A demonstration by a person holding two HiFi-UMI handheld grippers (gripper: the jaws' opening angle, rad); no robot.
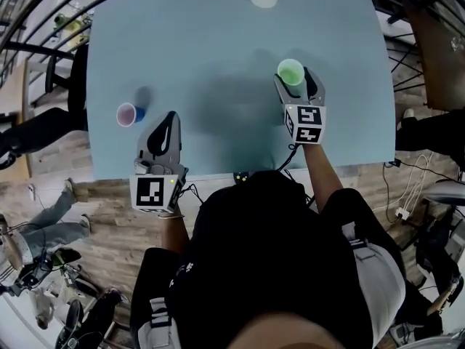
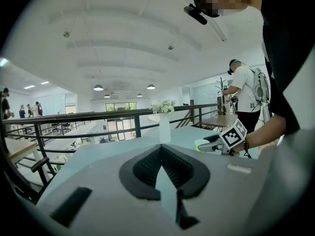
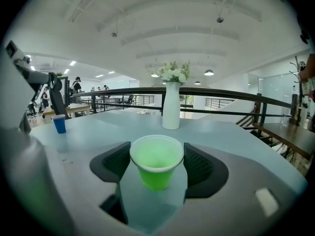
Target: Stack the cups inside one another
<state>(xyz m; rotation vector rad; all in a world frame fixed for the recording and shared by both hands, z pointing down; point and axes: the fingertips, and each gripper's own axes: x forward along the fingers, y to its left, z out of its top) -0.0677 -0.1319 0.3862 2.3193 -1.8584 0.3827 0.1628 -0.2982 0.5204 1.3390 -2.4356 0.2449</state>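
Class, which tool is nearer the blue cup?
Left. The left tool sits just right of the blue cup, apart from it; the right tool is across the table, around the green cup.

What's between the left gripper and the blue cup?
Nothing but bare table, seen in the head view: the left gripper, jaws together, sits apart from the blue cup.
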